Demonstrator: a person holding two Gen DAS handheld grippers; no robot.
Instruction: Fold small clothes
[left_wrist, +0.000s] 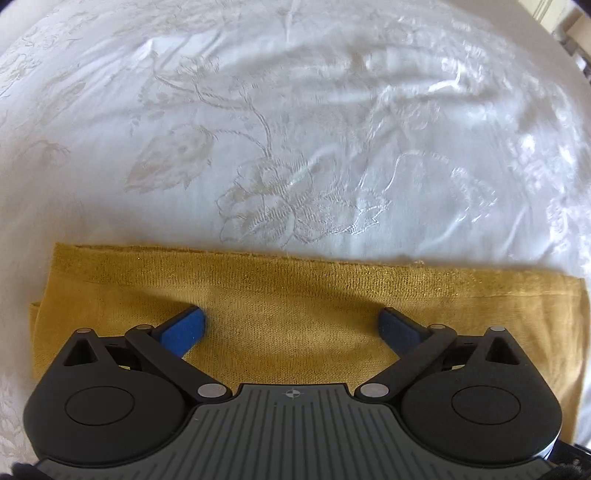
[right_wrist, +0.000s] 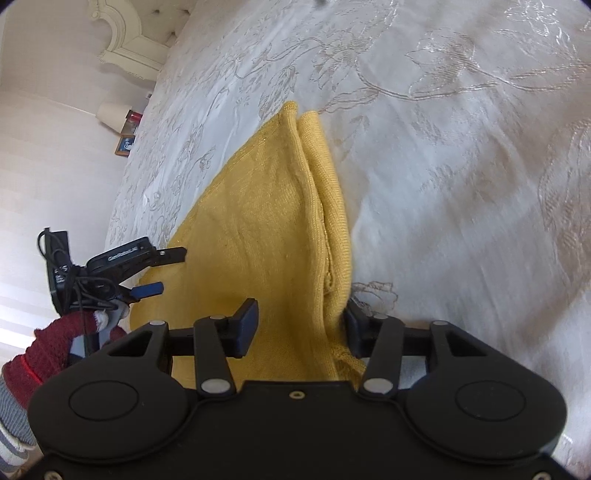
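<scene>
One white embroidered bedspread (left_wrist: 295, 110) fills both views; on it lies a folded mustard knit garment (left_wrist: 280, 295). Left gripper (left_wrist: 291, 325) hovers over it, jaws wide. Right gripper (right_wrist: 301, 325), jaws wide, straddles its near edge.

the left gripper (left_wrist: 291, 325) has its jaws spread wide, blue pads (left_wrist: 184, 328) apart. the right gripper (right_wrist: 301, 325) is likewise spread, nothing clamped.

Yellow garment (right_wrist: 258, 236) partly behind gripper (right_wrist: 301, 328)
</scene>
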